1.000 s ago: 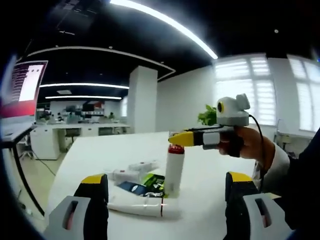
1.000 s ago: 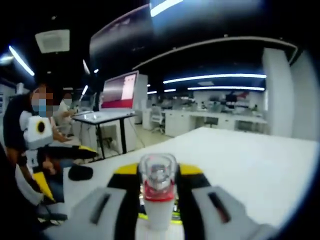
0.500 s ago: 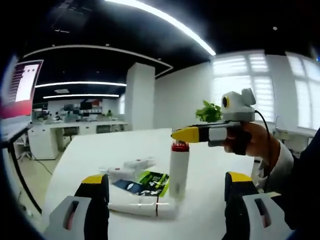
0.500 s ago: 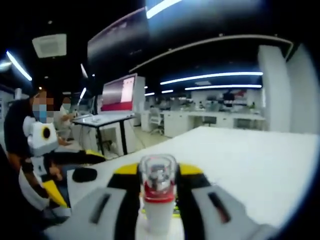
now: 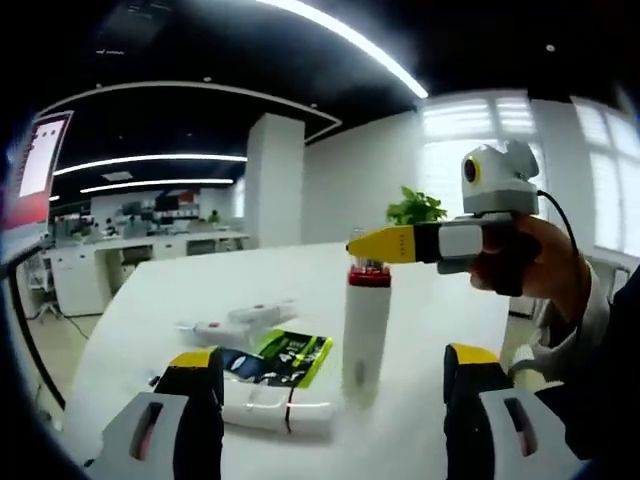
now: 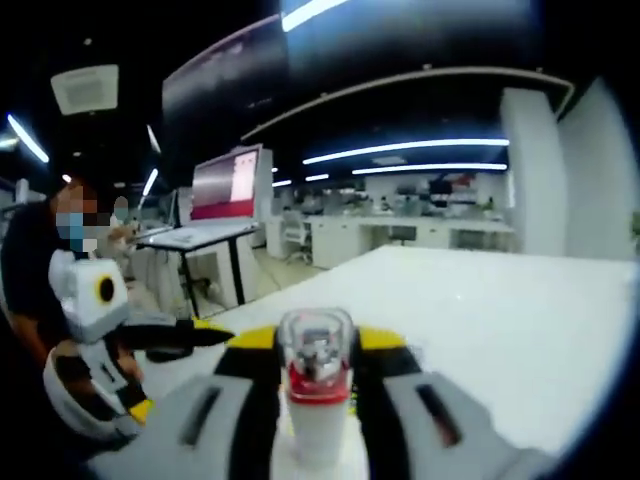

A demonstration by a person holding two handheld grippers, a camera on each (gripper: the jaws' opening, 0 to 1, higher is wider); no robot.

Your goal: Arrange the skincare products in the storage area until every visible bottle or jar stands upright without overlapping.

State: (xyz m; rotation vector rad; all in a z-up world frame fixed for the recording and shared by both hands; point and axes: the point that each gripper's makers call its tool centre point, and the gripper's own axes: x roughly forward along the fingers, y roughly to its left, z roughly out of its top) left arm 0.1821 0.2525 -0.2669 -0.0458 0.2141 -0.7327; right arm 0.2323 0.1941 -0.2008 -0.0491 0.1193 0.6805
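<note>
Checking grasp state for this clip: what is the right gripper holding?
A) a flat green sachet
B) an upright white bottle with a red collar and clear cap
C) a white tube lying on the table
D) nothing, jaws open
B: the right gripper has its jaws closed on either side of the upright white bottle just below the clear cap.

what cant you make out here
- Left gripper view: print on the green and black sachet, too blurred to read.
- Left gripper view: near side of the lying white tube, behind the left tool.
- Right gripper view: base of the red-collared white bottle, cut off by the edge, between the right tool jaws.
</note>
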